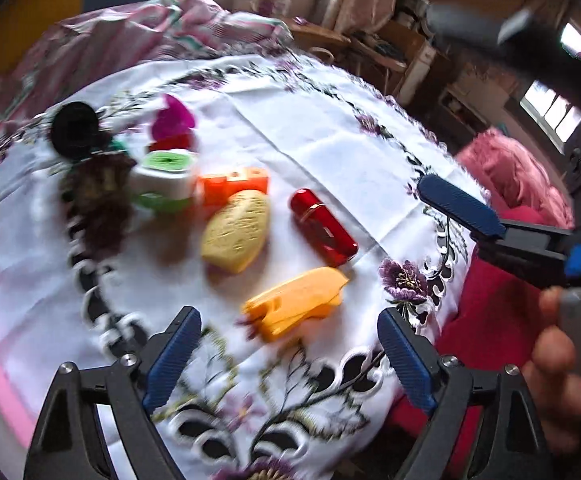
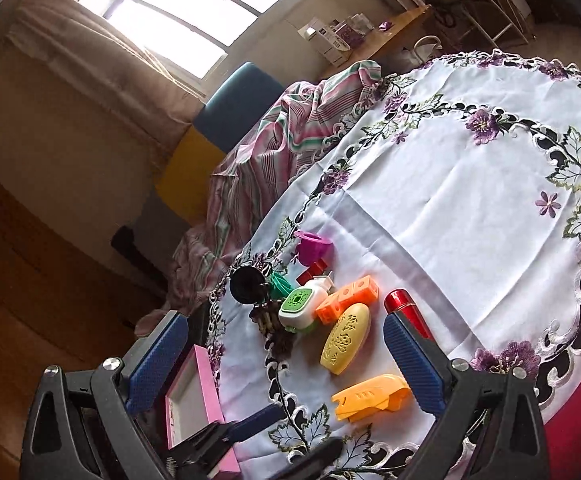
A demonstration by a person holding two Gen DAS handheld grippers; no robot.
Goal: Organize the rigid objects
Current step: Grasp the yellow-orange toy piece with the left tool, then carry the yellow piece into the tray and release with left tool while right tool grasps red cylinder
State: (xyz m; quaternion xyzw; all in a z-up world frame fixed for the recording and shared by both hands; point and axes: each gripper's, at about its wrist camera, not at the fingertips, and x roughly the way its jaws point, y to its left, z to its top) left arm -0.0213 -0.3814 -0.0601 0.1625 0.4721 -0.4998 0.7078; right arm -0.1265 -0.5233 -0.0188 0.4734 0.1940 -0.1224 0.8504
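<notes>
Small objects lie on a white embroidered tablecloth point(image 1: 330, 140). An orange plastic clip case point(image 1: 296, 302) lies nearest my left gripper point(image 1: 288, 354), which is open and empty just in front of it. Behind are a yellow oval case point(image 1: 236, 230), a red cylinder point(image 1: 322, 226), an orange block point(image 1: 232, 184), a green-and-white device point(image 1: 164, 178), a magenta cup point(image 1: 172, 120), a black disc point(image 1: 74, 130) and a dark brown object point(image 1: 98, 200). My right gripper point(image 2: 286, 360) is open and empty above the same group; the orange case point(image 2: 370, 398), yellow case point(image 2: 344, 338) and red cylinder point(image 2: 404, 308) show there.
A pink-rimmed white tray point(image 2: 194, 396) sits off the table's left edge. Striped pink bedding point(image 1: 130, 36) lies beyond the table. A red cloth point(image 1: 486, 320) hangs under the tablecloth at the right. A desk with boxes point(image 2: 342, 36) stands at the back.
</notes>
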